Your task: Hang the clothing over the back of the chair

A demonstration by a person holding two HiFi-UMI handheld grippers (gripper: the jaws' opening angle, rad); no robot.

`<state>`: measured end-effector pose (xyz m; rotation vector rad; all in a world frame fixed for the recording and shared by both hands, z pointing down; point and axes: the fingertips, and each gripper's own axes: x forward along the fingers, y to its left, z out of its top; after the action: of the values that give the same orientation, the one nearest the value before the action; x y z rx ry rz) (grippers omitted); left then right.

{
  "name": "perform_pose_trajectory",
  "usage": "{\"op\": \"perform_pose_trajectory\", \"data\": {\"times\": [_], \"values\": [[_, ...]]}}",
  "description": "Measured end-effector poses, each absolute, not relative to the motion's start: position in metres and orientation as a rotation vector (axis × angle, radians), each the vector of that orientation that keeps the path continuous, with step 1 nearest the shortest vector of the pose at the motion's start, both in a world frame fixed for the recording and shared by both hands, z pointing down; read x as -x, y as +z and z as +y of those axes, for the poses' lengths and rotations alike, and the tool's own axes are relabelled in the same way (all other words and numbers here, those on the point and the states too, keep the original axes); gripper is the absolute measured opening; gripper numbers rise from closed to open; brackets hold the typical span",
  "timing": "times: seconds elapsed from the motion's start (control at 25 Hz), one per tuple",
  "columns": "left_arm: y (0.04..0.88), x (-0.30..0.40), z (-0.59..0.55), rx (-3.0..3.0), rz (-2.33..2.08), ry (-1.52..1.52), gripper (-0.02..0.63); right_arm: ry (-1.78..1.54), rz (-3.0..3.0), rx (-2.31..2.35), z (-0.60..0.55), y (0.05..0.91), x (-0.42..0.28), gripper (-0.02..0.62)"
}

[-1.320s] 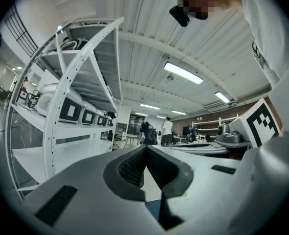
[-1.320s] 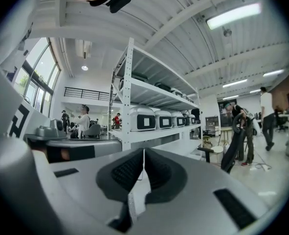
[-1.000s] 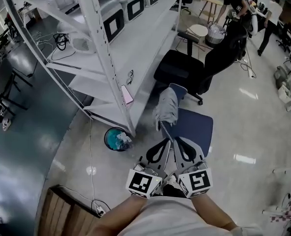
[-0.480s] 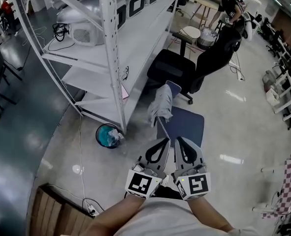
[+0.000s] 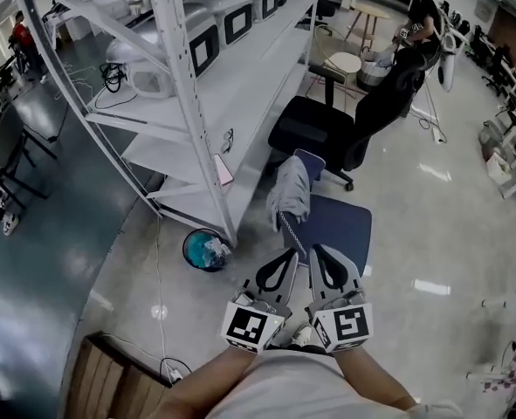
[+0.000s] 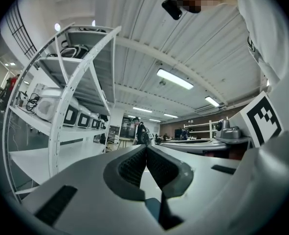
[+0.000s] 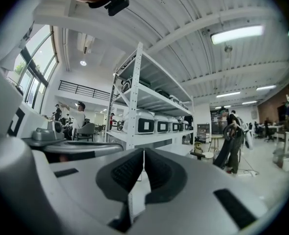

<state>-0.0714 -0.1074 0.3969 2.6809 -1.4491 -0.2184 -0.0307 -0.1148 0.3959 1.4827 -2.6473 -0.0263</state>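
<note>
Clothing of grey fabric hangs draped over the backrest of a blue padded chair at the centre of the head view. It covers most of the back, and the blue rounded top edge peeks out at the garment's 1 o'clock. The chair's seat lies at the garment's 5 o'clock, facing the person.

At 6 o'clock in the head view, two hand-held tools sit side by side, touching at their tips and pointing toward 12 o'clock. The left gripper is closed with nothing in it: in the left gripper view its ribbed dark pads meet along a thin seam. The right gripper is closed and empty too, its pads pressed together in the right gripper view. Both tips stop just short of the garment's lower edge, from which a thin speckled strip trails toward them; whether it reaches them cannot be told.

A tall white metal shelving rack fills the 10 to 12 o'clock area, carrying white boxes with black square faces. A round teal bin stands on the glossy floor at the blue chair's 9 o'clock. A black office chair stands at its 12 o'clock, well behind it.
</note>
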Motion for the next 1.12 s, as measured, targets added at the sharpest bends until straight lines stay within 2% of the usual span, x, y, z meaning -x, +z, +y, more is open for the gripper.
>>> {"op": "perform_pose_trajectory", "data": {"times": [0.28, 1.12], "values": [[0.398, 0.053, -0.101, -2.679, -1.461, -0.175, 0.009, -0.015, -2.692, -1.453, -0.113, 0.394, 0.012, 0.018], [0.397, 0.044, -0.100, -2.648, -1.522, -0.163, 0.009, -0.017, -2.710, -1.341, -0.108, 0.400, 0.010, 0.017]]}}
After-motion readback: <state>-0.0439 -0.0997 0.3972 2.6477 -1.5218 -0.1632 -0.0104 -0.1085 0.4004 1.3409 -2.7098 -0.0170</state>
